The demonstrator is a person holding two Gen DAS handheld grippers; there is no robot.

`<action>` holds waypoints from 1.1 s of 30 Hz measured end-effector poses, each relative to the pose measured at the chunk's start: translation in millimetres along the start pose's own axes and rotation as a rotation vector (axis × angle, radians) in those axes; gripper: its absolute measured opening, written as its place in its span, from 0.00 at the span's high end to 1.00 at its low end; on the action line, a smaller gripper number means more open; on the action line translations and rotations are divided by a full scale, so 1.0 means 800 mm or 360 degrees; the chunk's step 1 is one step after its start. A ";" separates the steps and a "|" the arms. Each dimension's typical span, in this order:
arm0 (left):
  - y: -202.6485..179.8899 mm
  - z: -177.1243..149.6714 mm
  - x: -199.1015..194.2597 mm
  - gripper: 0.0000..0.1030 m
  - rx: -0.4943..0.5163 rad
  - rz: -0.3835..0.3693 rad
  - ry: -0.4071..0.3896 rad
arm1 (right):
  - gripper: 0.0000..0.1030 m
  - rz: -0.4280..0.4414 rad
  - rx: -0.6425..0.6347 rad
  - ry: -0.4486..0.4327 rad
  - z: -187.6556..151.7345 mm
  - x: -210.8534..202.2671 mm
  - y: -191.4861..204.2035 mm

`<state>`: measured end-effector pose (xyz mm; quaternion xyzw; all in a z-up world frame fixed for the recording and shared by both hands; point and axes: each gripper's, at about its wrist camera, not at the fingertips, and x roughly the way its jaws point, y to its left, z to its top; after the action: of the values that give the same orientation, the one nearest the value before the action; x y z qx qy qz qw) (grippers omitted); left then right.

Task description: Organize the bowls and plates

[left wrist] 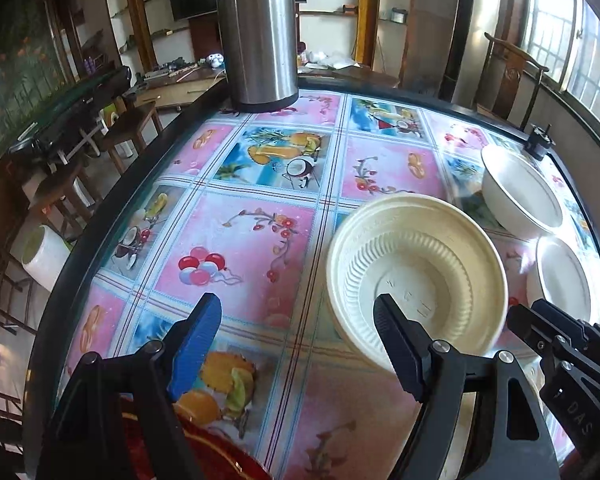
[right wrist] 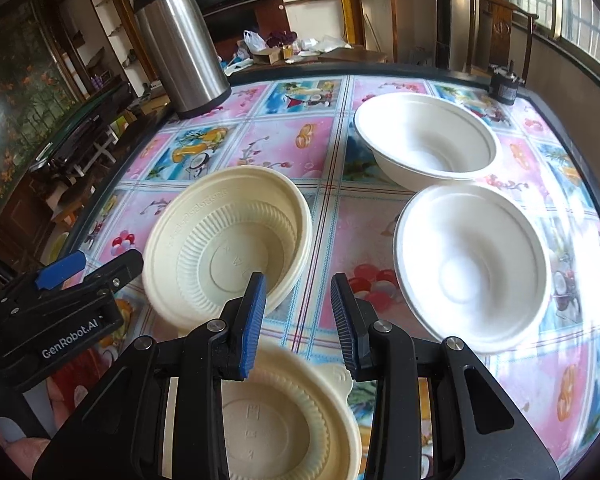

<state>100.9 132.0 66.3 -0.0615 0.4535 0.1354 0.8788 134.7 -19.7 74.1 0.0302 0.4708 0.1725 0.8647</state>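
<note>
A cream ribbed bowl (left wrist: 416, 276) (right wrist: 228, 240) sits on the patterned table. My left gripper (left wrist: 298, 336) is open, its right finger over the bowl's near rim, its left finger outside the bowl. It also shows in the right wrist view (right wrist: 76, 276). My right gripper (right wrist: 298, 316) is open and empty, above a second cream bowl (right wrist: 284, 420) at the table's near edge. Two white bowls stand to the right: a far one (right wrist: 428, 140) (left wrist: 520, 192) and a near one (right wrist: 472, 264) (left wrist: 564, 276). The right gripper shows at the left wrist view's right edge (left wrist: 560, 344).
A steel thermos (left wrist: 256, 32) (right wrist: 180, 44) stands at the table's far left. A small black cylinder (right wrist: 506, 86) (left wrist: 538, 142) sits at the far right corner. The table has a dark rim (left wrist: 80, 248). A wooden chair (right wrist: 500, 28) stands beyond.
</note>
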 end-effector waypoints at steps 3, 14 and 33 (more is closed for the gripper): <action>0.002 0.005 0.010 0.24 -0.0013 -0.0007 0.0026 | 0.68 0.0023 0.0036 0.0033 0.008 0.012 -0.007; -0.001 0.019 0.031 0.24 -0.0029 -0.0045 0.0099 | 0.68 0.0107 0.0098 0.0140 0.029 0.045 -0.013; -0.029 0.021 0.061 0.25 0.0055 -0.0101 0.0205 | 0.68 0.0161 0.0081 0.0189 0.040 0.072 -0.010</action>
<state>147.7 122.8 36.1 -0.0693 0.5091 0.0955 0.8526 191.9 -5.1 44.1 0.0655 0.5234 0.2053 0.8244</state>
